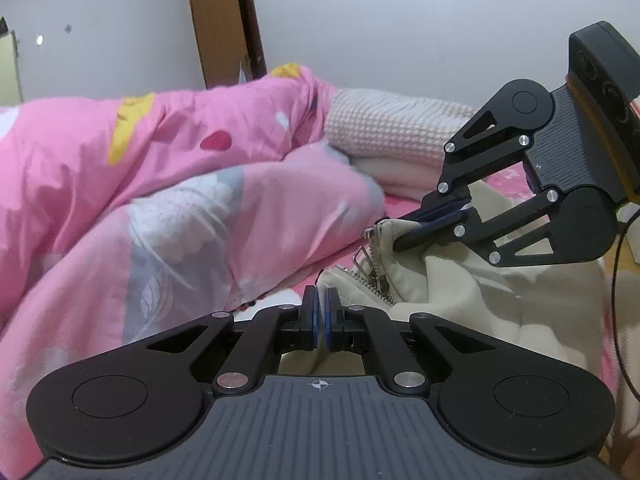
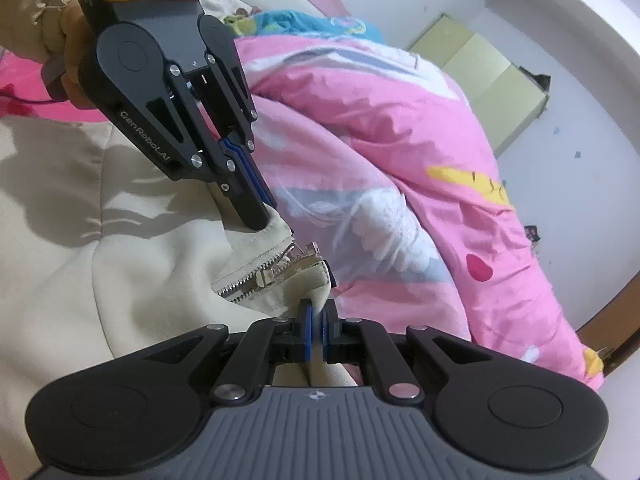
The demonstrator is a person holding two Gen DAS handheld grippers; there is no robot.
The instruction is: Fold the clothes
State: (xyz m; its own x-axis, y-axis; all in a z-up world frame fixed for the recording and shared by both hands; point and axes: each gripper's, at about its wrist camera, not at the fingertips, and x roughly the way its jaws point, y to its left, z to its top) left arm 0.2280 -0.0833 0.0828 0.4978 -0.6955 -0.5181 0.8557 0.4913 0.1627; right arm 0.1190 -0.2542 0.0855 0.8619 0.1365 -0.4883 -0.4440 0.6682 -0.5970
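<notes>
While both pairs of fingers pinch the zipped edge, the left gripper is clamped tight on the cream fleece zip-up jacket lying on the bed beside the rumpled pink printed duvet; the right gripper nips the same hem, seemingly near the metal zipper. Likely lifting to spread; next, pull corners apart evenly

Each camera sits on its own gripper and looks forward along the fingers, a little downward, very close to the cream jacket on the bed. The left view faces the white wall; the right view faces the pink blanket. Both share the jacket's zipper and the blanket.
</notes>
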